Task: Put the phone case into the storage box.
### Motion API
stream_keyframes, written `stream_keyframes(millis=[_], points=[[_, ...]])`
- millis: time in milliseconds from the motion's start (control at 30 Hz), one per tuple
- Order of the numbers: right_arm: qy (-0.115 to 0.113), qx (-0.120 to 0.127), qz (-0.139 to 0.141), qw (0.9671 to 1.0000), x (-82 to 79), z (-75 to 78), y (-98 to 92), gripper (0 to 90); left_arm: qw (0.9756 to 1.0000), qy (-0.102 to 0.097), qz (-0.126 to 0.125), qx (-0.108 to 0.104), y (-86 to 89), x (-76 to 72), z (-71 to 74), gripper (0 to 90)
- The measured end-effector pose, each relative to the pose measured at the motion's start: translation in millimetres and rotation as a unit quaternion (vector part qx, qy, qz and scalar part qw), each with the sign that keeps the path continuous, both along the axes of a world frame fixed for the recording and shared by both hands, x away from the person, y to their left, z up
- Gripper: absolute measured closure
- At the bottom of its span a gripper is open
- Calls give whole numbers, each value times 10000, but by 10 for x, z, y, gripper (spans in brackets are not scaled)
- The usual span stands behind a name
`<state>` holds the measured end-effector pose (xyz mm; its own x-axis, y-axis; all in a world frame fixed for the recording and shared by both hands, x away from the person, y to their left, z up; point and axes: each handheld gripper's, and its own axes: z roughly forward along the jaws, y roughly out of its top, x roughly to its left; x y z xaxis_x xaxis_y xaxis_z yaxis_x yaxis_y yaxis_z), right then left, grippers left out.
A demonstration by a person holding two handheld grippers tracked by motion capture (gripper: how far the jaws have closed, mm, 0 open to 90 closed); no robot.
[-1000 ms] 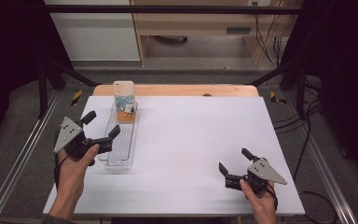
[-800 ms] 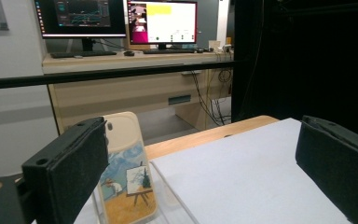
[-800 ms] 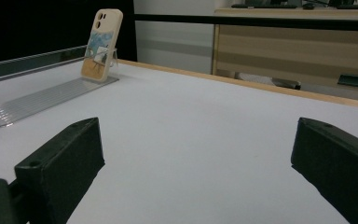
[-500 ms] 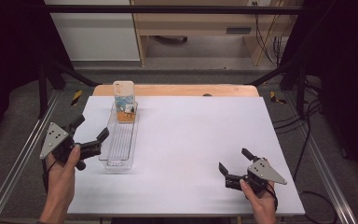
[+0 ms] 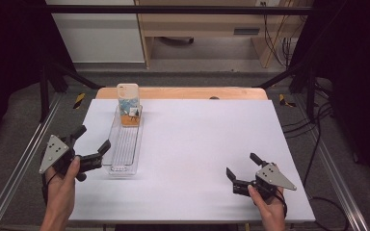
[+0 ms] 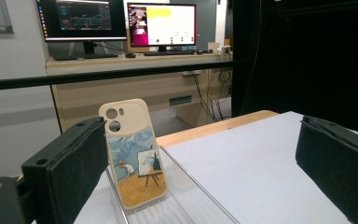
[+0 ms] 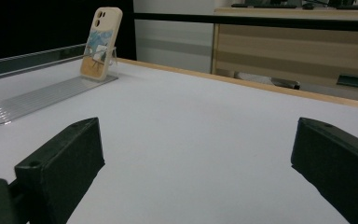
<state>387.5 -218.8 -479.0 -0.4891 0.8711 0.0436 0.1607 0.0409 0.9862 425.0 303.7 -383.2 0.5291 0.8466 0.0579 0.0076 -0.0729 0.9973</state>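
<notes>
White covering spreads across the worktop (image 5: 197,159), with a wooden edge at its far side and desks with lit monitors (image 6: 161,23) beyond. Starting at the left gripper (image 5: 92,146): its jaws stand wide apart with nothing between them, and compared with a second ago it has drawn back toward the near left corner, sliding off the clear tray (image 5: 125,144) it had been hovering over, so it now sits just beside the tray's near left side. I read that as a release and retreat rather than a fresh reach, which suggests the placing is finished. The right gripper (image 5: 243,173) is also spread open and empty, low at the near right of the worktop, and it has not shifted over that same second. Moving outward from the left gripper, the long transparent tray runs away from the person along the left part of the worktop, ribbed on its floor. At its far end stands the phone case (image 5: 128,104), upright and leaning slightly back, propped in the tray. It is cream-coloured with camera cut-outs at the top, and its back carries a painted scene: blue swirling sky, yellow field, a small figure and an easel. Seen from the left gripper view, the phone case (image 6: 133,154) sits well ahead, apart from both jaws, untouched by either gripper
</notes>
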Motion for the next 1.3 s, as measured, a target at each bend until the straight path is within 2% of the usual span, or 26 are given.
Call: stream_keyframes(millis=[200, 667, 1300], points=[[-3, -8, 1, 10000, 0, -1, -1, 23, 10000, 44, 52, -69, 54, -27, -90, 20], [-11, -35, 2, 10000, 0, -7, -3, 24, 9999, 91, -2, -113, 69, -62, -275, 20], [-94, -111, -1, 9999, 4, -15, -17, 27, 9998, 80, -152, 28, -11, -86, -478, 20]])
